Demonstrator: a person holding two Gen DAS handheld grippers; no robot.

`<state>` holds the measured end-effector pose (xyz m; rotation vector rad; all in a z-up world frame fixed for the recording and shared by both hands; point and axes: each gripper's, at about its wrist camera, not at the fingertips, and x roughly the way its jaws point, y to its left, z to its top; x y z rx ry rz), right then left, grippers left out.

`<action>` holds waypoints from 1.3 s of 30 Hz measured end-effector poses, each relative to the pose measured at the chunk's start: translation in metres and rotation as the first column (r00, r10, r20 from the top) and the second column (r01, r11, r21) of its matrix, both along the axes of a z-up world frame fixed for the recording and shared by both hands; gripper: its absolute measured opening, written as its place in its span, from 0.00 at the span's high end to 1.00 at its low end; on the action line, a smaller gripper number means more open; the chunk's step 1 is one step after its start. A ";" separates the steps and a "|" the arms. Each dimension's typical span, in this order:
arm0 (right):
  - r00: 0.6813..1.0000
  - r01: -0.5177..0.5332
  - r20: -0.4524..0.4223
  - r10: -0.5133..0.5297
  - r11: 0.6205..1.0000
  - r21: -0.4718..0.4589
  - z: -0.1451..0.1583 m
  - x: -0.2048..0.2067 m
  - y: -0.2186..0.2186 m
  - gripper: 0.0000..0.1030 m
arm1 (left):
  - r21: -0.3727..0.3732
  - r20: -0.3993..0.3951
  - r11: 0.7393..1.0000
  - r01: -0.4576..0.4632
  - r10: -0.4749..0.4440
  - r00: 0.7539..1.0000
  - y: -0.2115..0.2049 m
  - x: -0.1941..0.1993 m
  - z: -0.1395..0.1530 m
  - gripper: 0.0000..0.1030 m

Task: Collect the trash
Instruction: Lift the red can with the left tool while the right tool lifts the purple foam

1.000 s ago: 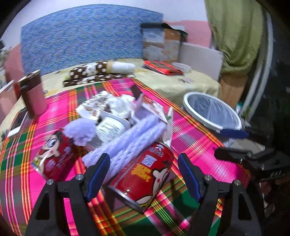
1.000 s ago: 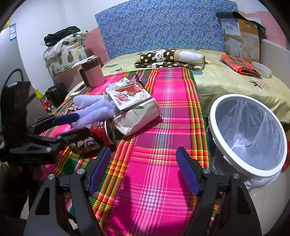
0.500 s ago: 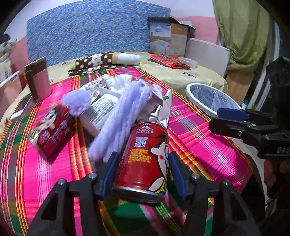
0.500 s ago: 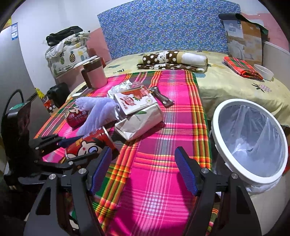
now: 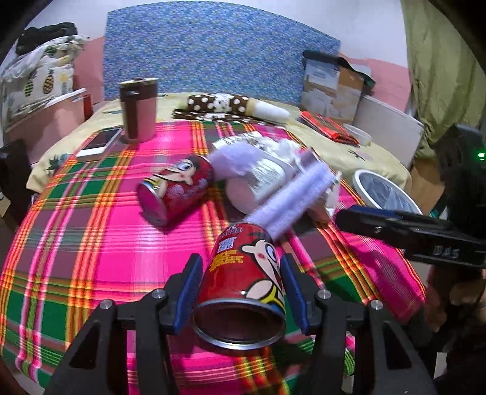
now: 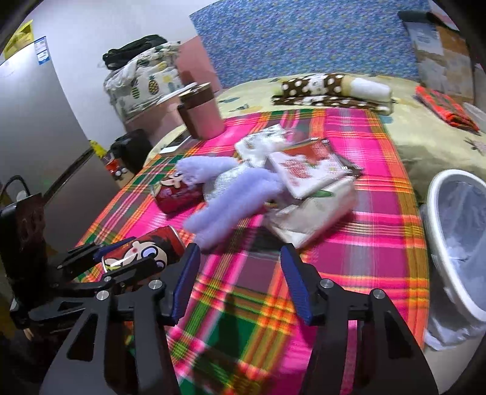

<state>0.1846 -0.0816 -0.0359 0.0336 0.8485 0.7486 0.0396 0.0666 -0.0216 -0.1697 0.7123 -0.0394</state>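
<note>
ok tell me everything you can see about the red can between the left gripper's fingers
The red can looks like metal, printed with a cartoon face, yellow text and a small code. It lies on its side on the plaid cloth, open end toward the camera. The left gripper is closing around it, blue pads at its sides. Purple foam overlaps its far end.

Beyond your jaws, a round table (image 5: 60,273) carries a pink, green and orange plaid cloth (image 5: 91,243) laid over a pale yellow printed cover (image 6: 425,142). Farther ahead, a blue floral panel (image 5: 212,54) stands against a white wall (image 6: 106,24) with a pink lower band. A green curtain (image 5: 437,66) hangs to the right of your left jaws, and a grey cabinet (image 6: 30,121) stands left of your right jaws.
</note>
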 end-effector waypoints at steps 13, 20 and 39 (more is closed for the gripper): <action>0.979 0.086 -0.196 -0.061 0.989 0.124 -0.017 0.020 0.016 0.46 | -0.019 0.023 0.999 -0.048 0.048 0.999 0.021 -0.007 -0.002 0.48; 0.982 0.118 -0.160 -0.095 0.983 0.137 -0.011 0.023 0.023 0.73 | -0.023 0.021 0.998 -0.052 0.052 0.998 0.024 -0.005 -0.003 0.48; 0.991 0.127 -0.060 -0.119 0.979 0.163 0.018 0.001 -0.024 0.80 | -0.015 0.034 0.999 -0.039 0.039 0.999 -0.010 0.006 0.018 0.49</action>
